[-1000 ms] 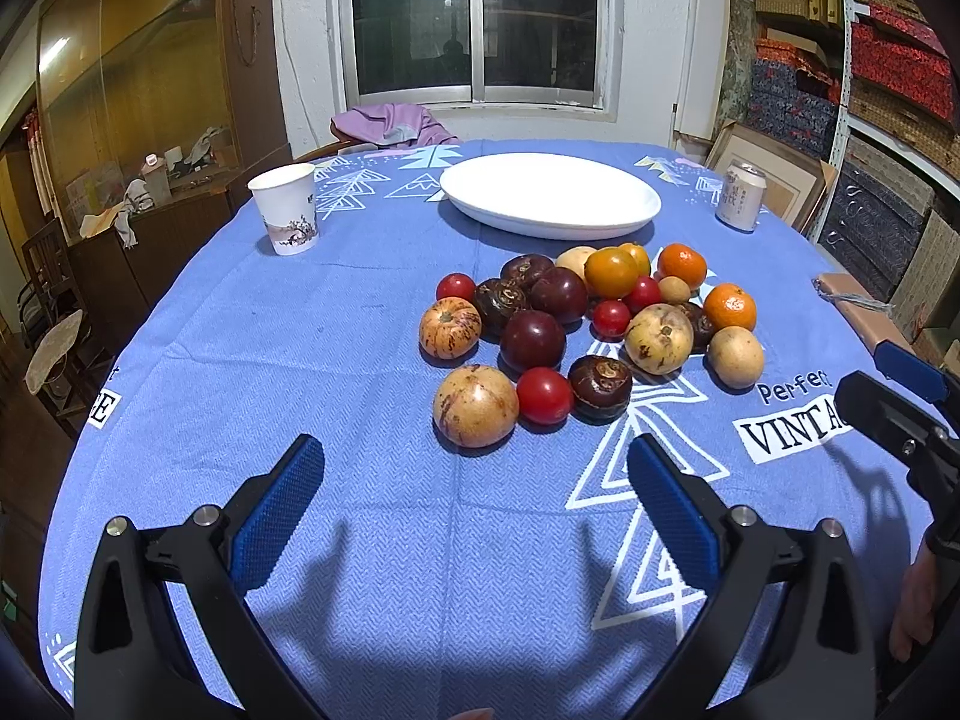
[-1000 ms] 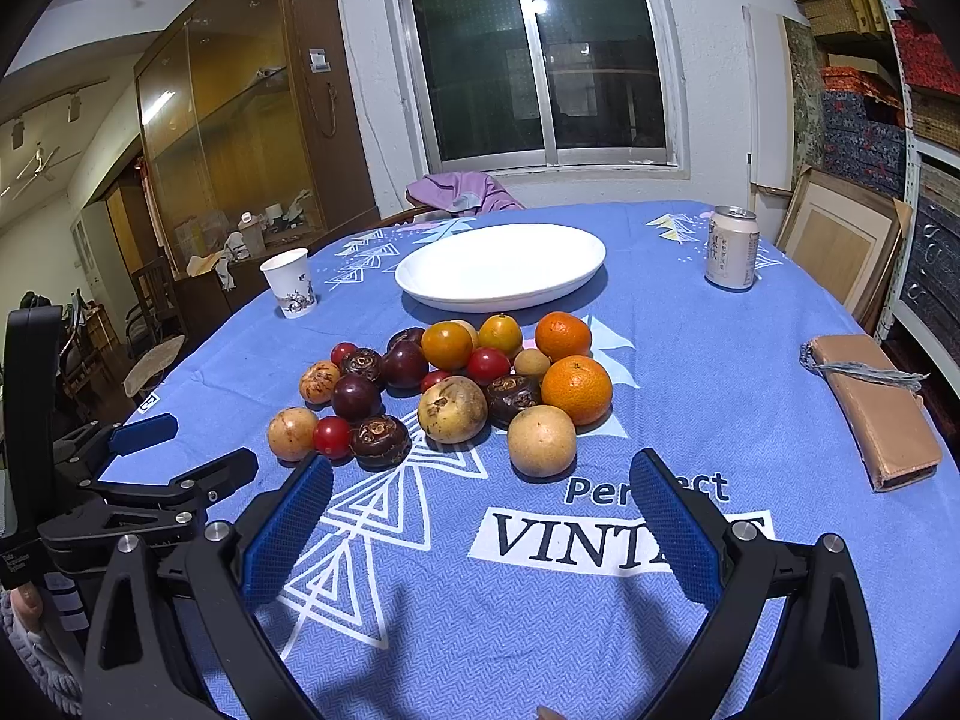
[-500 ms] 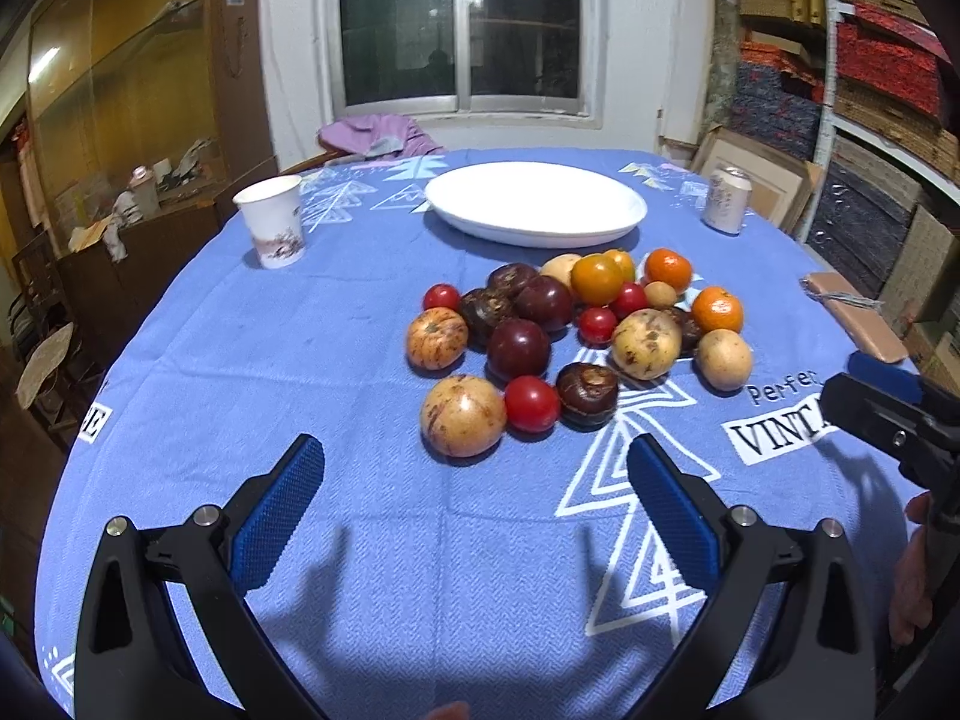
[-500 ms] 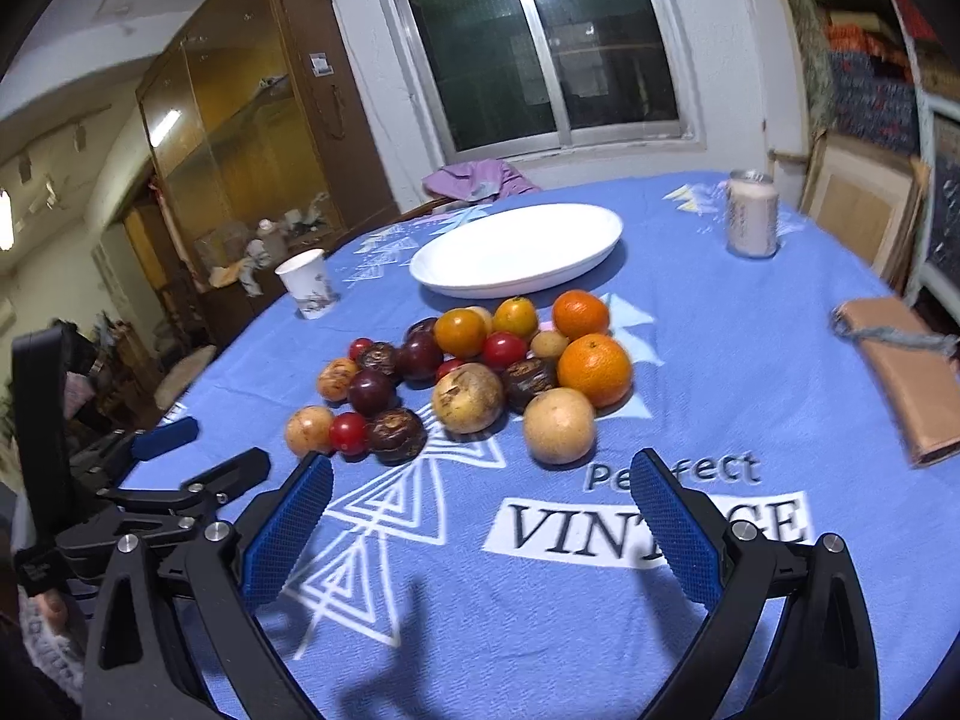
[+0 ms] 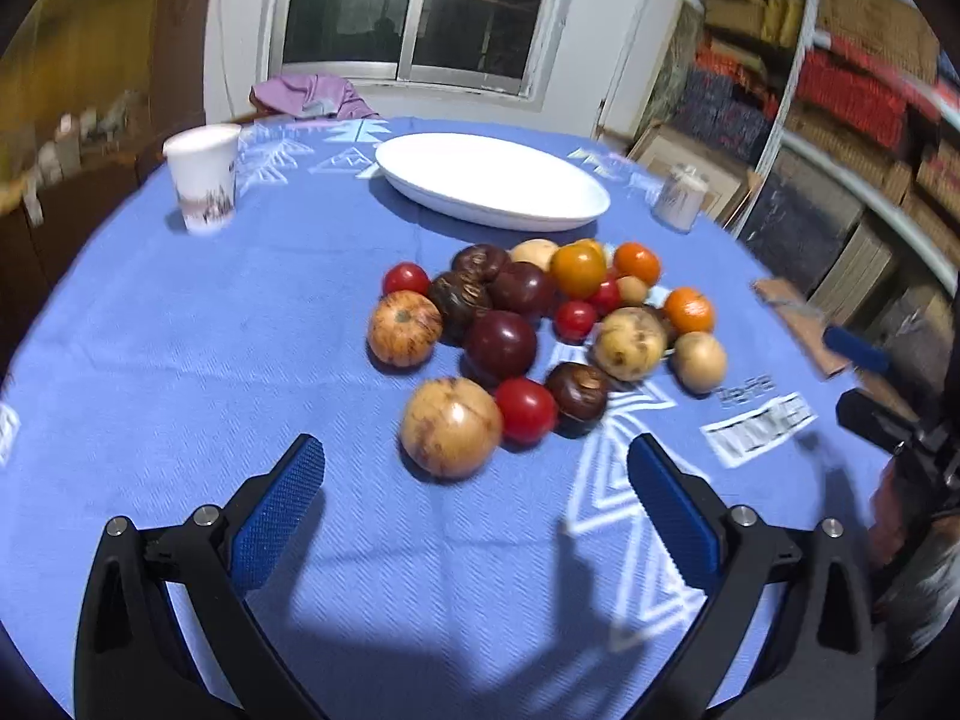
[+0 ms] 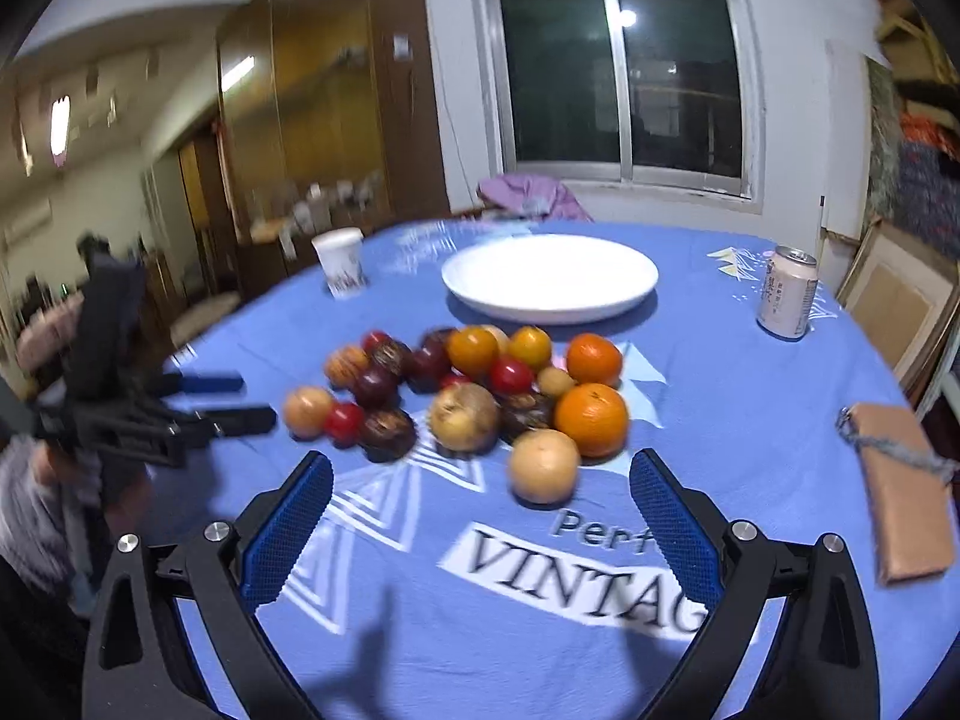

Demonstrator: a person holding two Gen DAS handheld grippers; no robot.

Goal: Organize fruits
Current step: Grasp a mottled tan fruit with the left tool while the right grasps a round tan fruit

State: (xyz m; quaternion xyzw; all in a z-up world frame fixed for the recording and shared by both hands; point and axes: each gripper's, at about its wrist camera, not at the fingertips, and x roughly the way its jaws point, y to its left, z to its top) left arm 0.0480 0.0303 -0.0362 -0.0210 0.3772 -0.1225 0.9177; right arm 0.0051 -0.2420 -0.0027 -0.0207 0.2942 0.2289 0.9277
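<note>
Several loose fruits lie in a pile (image 5: 540, 324) (image 6: 468, 390) on the blue tablecloth: oranges, red tomatoes, dark purple fruits and tan round ones. Behind the pile sits a white oval plate (image 5: 492, 180) (image 6: 549, 276) with nothing on it. My left gripper (image 5: 474, 480) is open just short of a tan fruit (image 5: 451, 426) and a red tomato (image 5: 525, 409). My right gripper (image 6: 480, 498) is open too, close to a pale round fruit (image 6: 544, 466) and an orange (image 6: 591, 419). Each view shows the other gripper at its edge.
A paper cup (image 5: 203, 177) (image 6: 342, 261) stands at the back left. A drink can (image 6: 787, 291) (image 5: 678, 197) stands at the back right. A tan pouch (image 6: 906, 486) lies near the table's right edge. Stacked shelves fill the right wall, a wooden cabinet the left.
Both grippers have moved in toward the fruit pile, which now looks larger and nearer. Their fingers stay spread as before. No fruit has moved.
</note>
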